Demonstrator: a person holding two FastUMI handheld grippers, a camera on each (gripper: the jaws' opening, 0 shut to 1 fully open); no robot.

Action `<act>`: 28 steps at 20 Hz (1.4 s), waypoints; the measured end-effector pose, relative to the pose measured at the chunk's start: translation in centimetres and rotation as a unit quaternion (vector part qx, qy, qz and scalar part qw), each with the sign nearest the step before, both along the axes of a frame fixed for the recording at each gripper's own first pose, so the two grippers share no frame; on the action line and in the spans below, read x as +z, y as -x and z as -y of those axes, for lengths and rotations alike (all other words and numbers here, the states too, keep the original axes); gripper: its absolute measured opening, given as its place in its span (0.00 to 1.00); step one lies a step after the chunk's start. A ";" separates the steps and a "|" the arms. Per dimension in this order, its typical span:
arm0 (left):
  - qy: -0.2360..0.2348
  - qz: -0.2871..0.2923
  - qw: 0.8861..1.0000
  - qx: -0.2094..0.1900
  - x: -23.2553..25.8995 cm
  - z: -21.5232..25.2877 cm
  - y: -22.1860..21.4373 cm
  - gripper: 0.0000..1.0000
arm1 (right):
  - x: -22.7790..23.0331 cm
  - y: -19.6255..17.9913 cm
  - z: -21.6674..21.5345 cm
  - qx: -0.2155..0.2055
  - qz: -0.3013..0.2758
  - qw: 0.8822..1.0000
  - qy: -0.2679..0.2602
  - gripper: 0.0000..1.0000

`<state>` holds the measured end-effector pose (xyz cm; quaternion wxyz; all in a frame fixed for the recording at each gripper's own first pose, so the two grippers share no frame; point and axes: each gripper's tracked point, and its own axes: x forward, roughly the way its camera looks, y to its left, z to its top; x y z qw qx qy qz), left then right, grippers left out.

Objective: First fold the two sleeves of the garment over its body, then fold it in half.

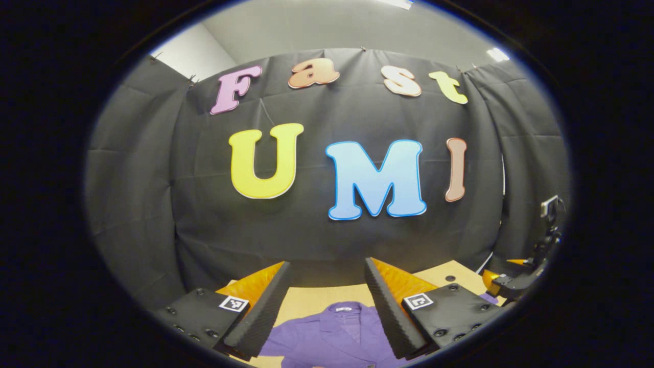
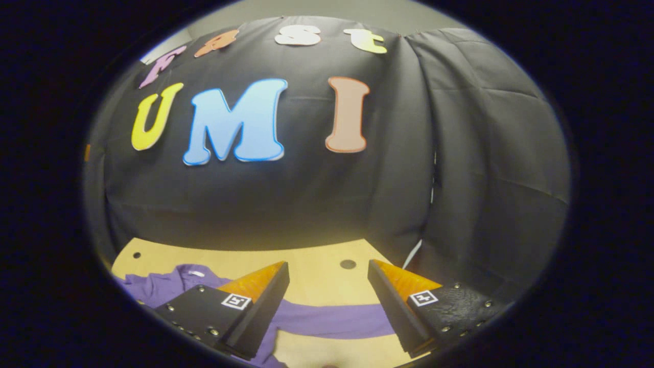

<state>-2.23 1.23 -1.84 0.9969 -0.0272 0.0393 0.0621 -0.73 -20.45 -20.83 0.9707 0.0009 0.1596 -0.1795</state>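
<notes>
Garment (image 1: 327, 337) of purple cloth lies spread flat on a pale wooden table (image 2: 317, 273) before the booth's black cloth wall, its collar turned toward that wall and its body running back toward the person holding the tools. The left gripper (image 1: 327, 294) hangs above the collar area with its fingers spread wide apart and nothing between them; the neckline and the upper front of the garment show in the gap. The right gripper (image 2: 327, 294) is likewise released, poised above one sleeve (image 2: 332, 319), which stretches out sideways across the table as a long purple band, away from the body and roughly crosswise to the gripper's fingers. In the right gripper view the collar sits off to the left, near the table's far edge.

The layout appears deliberate: a garment laid face up and flattened, sleeve extended, gives each tool a clean edge to pinch. Both tools held high and open suggest that no fold is begun; this sleeve is not yet over the body. The long axis of the garment likely runs from the wall toward the operator, while the sleeve's runs across it. At the right edge of the left gripper view, part of the other gripper is visible beside the table.
</notes>
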 end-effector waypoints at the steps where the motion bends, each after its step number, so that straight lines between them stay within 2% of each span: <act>1: -0.002 -0.003 1.000 0.004 0.0 -0.1 0.2 0.94 | -1.5 0.2 1.3 -0.010 -0.012 1.000 0.008 0.96; 10: -0.028 -0.024 0.999 0.027 -0.6 0.5 -0.1 0.93 | -12.6 1.6 8.4 -0.061 -0.100 0.993 -0.019 0.96; 15: -0.037 -0.033 0.998 0.030 -0.9 1.6 -0.2 0.93 | -17.8 2.9 12.2 -0.104 -0.144 0.983 -0.049 0.97; 16: -0.037 -0.036 0.998 0.030 -1.2 1.8 -0.2 0.93 | -18.7 3.0 12.9 -0.112 -0.152 0.981 -0.053 0.93; 18: -0.036 -0.042 0.998 0.030 -1.6 2.3 -0.2 0.93 | -20.4 3.5 14.0 -0.122 -0.164 0.977 -0.062 0.97; 26: -0.037 -0.055 0.997 0.030 -2.6 3.4 -0.8 0.94 | -24.8 5.6 15.7 -0.136 -0.220 0.962 -0.092 0.96; 28: -0.036 -0.057 0.997 0.029 -2.8 3.5 -0.9 0.94 | -25.7 6.2 14.8 -0.129 -0.235 0.957 -0.111 0.96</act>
